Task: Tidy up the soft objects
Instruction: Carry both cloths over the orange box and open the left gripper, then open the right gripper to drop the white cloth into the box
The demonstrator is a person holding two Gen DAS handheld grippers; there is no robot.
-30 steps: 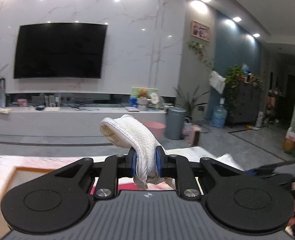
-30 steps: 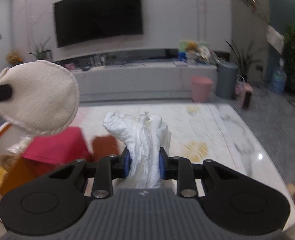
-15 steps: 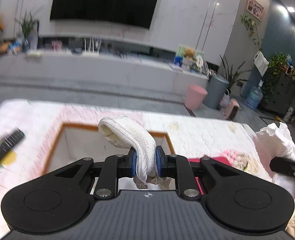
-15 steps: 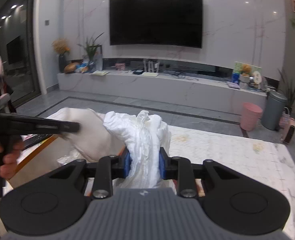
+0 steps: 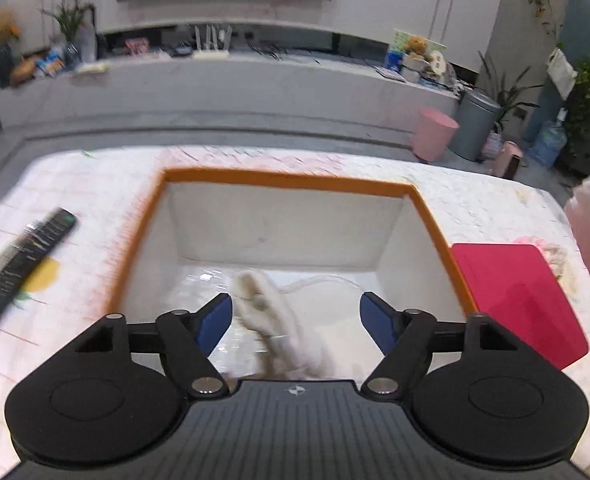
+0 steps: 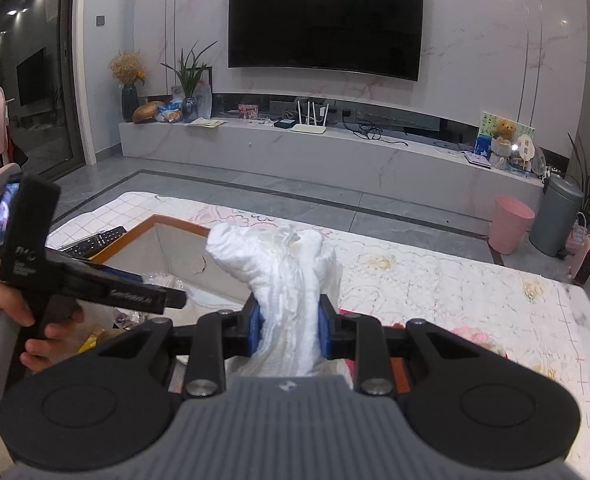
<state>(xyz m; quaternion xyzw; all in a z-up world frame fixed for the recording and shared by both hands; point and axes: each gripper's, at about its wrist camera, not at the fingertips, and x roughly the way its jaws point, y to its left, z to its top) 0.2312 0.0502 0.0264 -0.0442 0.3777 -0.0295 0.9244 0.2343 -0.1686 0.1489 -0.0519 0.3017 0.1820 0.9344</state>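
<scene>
Since a second ago both hands have swung over the orange-rimmed box, and the left gripper, which then pinched a cream padded piece, is opening, its blue pads clear of the piece, which appears blurred, dropping into the box. On the tablecloth beside the box lie a red cloth and a remote. The right gripper stands narrowly apart, clamped on a crumpled white cloth just short of the box. To finish well, I judge it should carry fully over the opening before letting go.
</scene>
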